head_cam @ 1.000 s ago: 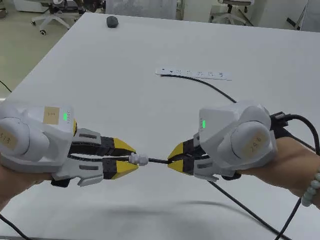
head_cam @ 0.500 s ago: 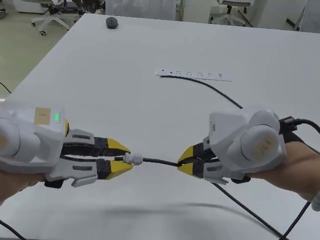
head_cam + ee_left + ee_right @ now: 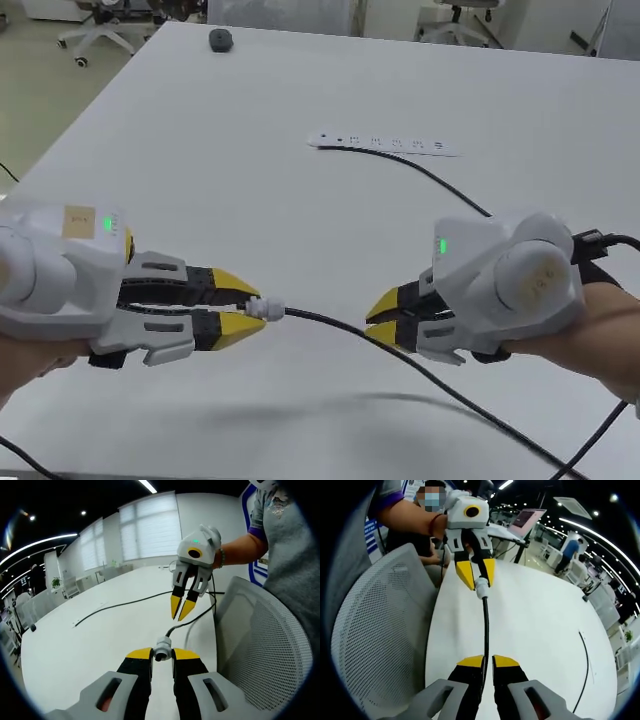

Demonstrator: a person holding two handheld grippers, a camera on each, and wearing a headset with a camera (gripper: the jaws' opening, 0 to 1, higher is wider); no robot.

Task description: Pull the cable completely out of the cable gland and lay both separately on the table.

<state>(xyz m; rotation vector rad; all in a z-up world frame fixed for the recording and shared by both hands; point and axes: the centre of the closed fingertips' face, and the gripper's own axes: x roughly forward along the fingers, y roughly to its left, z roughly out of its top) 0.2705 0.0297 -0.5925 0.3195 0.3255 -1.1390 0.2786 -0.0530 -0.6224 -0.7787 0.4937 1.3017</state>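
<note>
Gland (image 3: 270, 308) is clenched in the left gripper's (image 3: 256, 309) jaws, just above the table (image 3: 250, 200). The black cable (image 3: 325, 321) is in the gland and runs toward the right gripper (image 3: 371, 326). It passes between or just under those nearly closed jaws; I cannot tell whether they grasp it. The grippers are held apart.

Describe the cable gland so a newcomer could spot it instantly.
Over the near side of the white table, find the left gripper. The gland is the small white fitting pinched in its yellow tips. The cable leaving it is black.
</note>
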